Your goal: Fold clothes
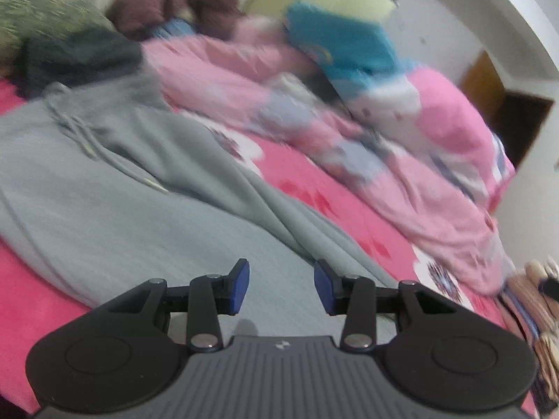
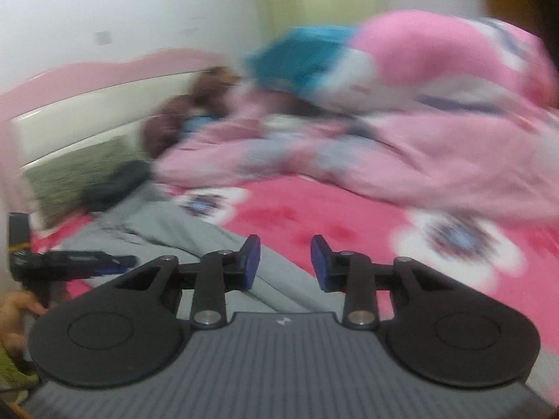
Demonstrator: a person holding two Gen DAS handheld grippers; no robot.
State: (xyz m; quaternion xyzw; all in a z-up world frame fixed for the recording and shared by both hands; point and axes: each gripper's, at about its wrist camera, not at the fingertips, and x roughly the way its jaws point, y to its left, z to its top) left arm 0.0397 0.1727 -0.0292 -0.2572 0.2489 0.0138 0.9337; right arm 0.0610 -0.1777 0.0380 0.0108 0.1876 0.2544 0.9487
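Observation:
A grey hooded sweatshirt [image 1: 115,195] with drawstrings lies spread on the pink flowered bed sheet [image 1: 314,181]. My left gripper [image 1: 281,284] hovers over its lower part, open, with nothing between the blue pads. In the right wrist view the same grey sweatshirt [image 2: 195,237] lies ahead and to the left. My right gripper [image 2: 285,262] is open over the sweatshirt's edge and the pink sheet [image 2: 314,216]. The left gripper [image 2: 87,262] shows at the far left of that view, held by a hand. Both views are blurred.
A heaped pink quilt [image 1: 401,160] fills the right side of the bed, with a blue pillow [image 1: 335,45] on it. A brown plush toy [image 1: 174,7], a dark garment [image 1: 77,59] and a green pillow [image 1: 38,17] lie near the headboard [image 2: 87,104]. Folded fabrics [image 1: 538,307] sit at the right edge.

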